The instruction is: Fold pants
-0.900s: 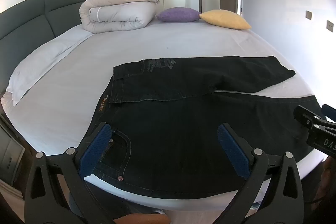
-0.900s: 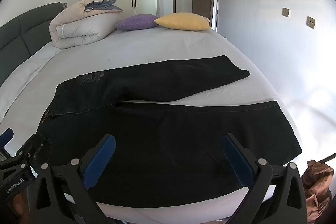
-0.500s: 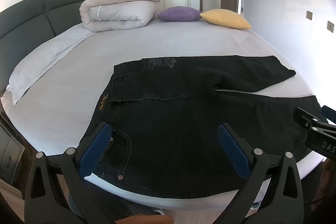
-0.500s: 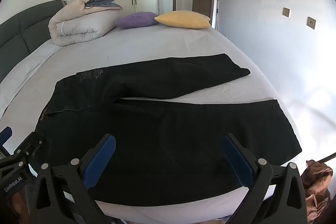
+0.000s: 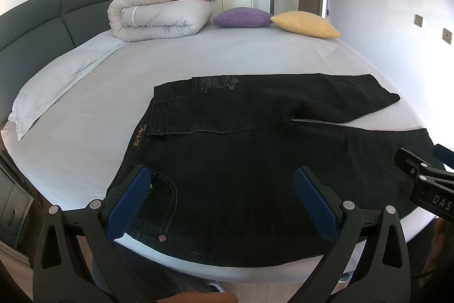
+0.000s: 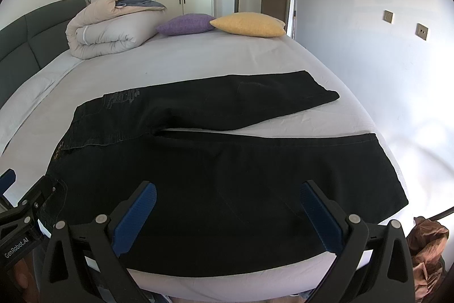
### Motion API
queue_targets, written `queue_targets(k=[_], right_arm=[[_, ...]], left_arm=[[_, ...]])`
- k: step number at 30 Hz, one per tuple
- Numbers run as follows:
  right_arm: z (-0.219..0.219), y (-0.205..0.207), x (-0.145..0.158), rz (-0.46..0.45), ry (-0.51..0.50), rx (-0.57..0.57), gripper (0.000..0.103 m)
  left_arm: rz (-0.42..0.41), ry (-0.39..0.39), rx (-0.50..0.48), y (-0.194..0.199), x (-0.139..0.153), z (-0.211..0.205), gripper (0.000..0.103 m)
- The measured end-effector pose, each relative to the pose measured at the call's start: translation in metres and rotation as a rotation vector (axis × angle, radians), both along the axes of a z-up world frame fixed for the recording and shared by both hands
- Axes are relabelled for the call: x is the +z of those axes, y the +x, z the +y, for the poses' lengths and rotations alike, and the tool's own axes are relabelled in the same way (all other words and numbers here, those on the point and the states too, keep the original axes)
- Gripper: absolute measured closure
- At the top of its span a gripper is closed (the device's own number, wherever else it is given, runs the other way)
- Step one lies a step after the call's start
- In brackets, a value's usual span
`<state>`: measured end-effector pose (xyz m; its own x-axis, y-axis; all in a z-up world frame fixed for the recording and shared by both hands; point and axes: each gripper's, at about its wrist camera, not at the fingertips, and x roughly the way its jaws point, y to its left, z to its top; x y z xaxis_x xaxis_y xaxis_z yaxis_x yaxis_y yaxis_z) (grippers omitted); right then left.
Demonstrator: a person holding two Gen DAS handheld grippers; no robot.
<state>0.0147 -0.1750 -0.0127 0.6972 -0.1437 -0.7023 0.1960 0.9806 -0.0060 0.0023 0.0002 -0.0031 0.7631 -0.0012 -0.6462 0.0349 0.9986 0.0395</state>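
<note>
Black jeans (image 5: 241, 161) lie flat on the bed, waistband to the left, both legs running right and spread apart; they also show in the right wrist view (image 6: 212, 166). My left gripper (image 5: 221, 189) is open and empty, hovering above the near waist and pocket area. My right gripper (image 6: 227, 203) is open and empty, above the near leg. Each gripper appears at the edge of the other's view: the right one (image 5: 422, 175) and the left one (image 6: 25, 206).
The bed (image 5: 255, 53) has a grey sheet and a dark headboard (image 5: 42, 24) at the left. A rolled duvet (image 5: 159, 16), a purple cushion (image 5: 241, 17) and a yellow cushion (image 5: 306, 24) lie at the far side. A brown bundle (image 6: 428, 252) sits on the floor at the right.
Both grippers have barely shifted; the view is nearly the same. The jeans have not moved.
</note>
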Motion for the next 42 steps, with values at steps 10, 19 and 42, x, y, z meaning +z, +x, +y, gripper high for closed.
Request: queue_targets(k=[10, 19, 42], right_arm=[[0.005, -0.001, -0.008, 0.006, -0.003, 0.002, 0.000], [0.005, -0.001, -0.008, 0.009, -0.005, 0.005, 0.000], [0.008, 0.000, -0.008, 0.016, -0.013, 0.010, 0.000]], left_arm=[[0.006, -0.002, 0.005, 0.000, -0.008, 0.000, 0.000], [0.018, -0.009, 0.012, -0.002, -0.011, 0.005, 0.000], [0.031, -0.010, 0.015, -0.002, -0.011, 0.007, 0.000]])
